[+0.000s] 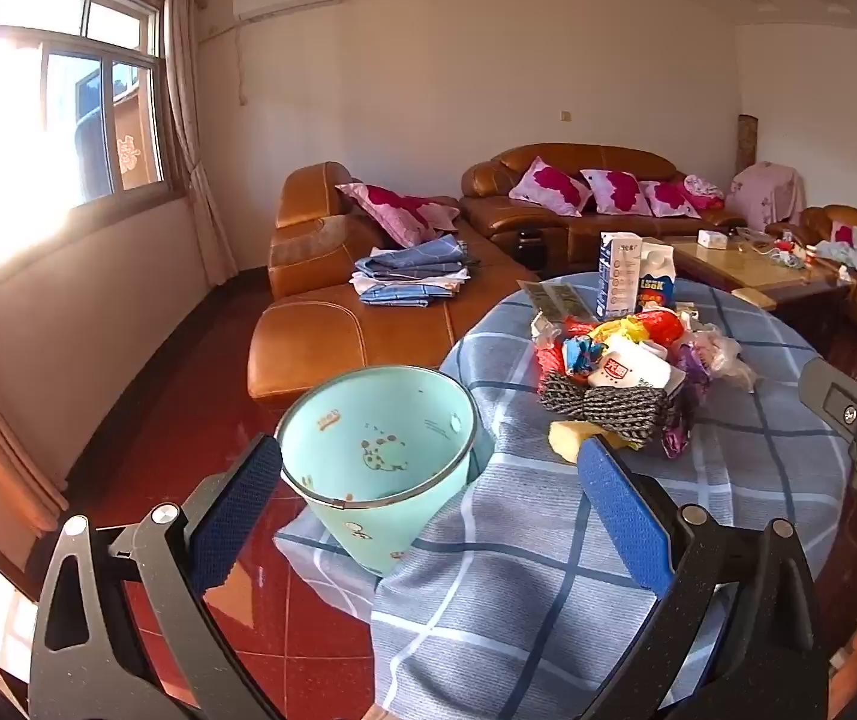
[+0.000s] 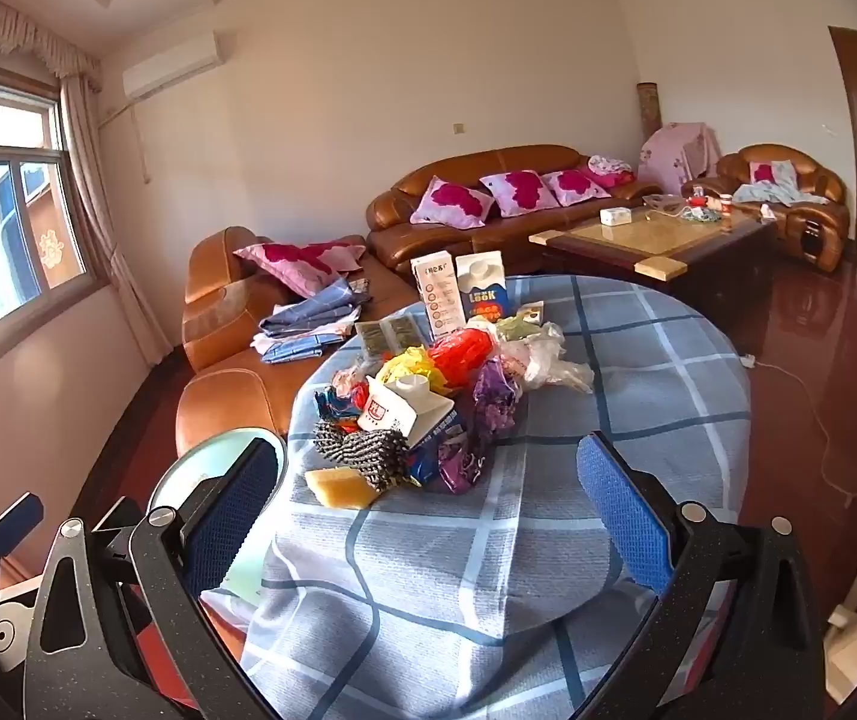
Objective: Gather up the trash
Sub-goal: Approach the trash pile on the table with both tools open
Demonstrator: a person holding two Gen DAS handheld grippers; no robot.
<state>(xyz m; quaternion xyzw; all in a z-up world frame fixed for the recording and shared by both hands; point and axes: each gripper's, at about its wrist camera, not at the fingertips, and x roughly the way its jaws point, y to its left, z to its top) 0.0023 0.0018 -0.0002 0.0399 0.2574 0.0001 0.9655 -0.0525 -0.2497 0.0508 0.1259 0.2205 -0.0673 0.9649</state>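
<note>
A heap of trash lies on a round table with a blue checked cloth: a yellow sponge, a grey-black scourer, a tipped white carton, coloured wrappers and bags. Two cartons stand upright behind the heap. A mint-green bin stands tilted at the table's left edge. My left gripper is open and empty, just short of the bin. My right gripper is open and empty too, short of the heap, with the sponge nearest it and the bin's rim to its left.
Brown leather sofas with pink cushions stand behind the table, one with folded blue cloth on it. A wooden coffee table with small items sits at the back right. The floor is glossy red tile. A white cable runs across the floor at right.
</note>
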